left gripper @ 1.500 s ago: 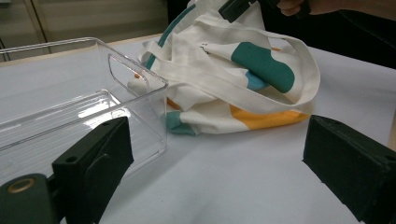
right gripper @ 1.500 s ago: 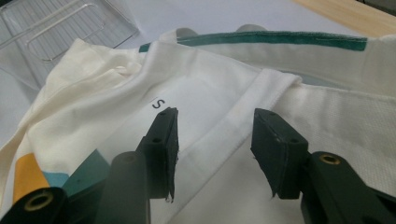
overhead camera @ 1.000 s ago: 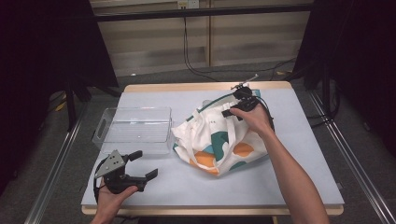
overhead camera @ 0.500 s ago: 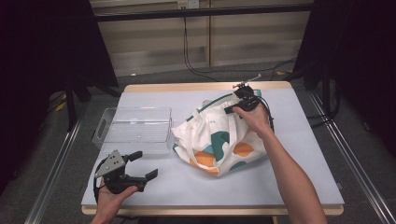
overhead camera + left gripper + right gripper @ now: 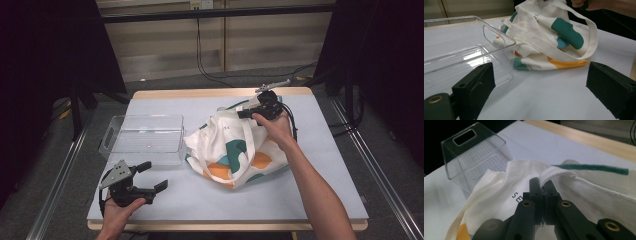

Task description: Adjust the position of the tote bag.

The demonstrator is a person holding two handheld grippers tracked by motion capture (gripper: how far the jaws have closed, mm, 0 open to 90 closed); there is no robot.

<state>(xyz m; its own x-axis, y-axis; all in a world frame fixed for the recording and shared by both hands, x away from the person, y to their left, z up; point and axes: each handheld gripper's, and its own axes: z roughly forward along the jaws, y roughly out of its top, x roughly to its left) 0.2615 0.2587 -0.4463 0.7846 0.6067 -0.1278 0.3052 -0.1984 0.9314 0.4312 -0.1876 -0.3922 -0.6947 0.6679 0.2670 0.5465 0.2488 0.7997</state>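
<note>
A white tote bag [image 5: 235,150] with teal and orange patches lies crumpled in the middle of the table. My right gripper [image 5: 241,114] hovers over the bag's far edge. In the right gripper view the gripper [image 5: 541,182] is shut on a fold of the bag's white rim [image 5: 556,173]. At the front left my left gripper [image 5: 152,176] is held just above the table, jaws wide open with nothing between them. In the left gripper view the gripper [image 5: 540,82] faces the bag [image 5: 564,32] and one of its straps.
A clear plastic bin [image 5: 145,150] stands empty left of the bag, close to it; its handled end wall [image 5: 499,40] is near my left jaw. The bin [image 5: 474,152] lies beyond the bag. Dark cables trail off the table's far right corner.
The right gripper has pinched the bag's rim and drawn it up slightly, so the cloth stands a little higher. The left gripper has stayed where it was.
</note>
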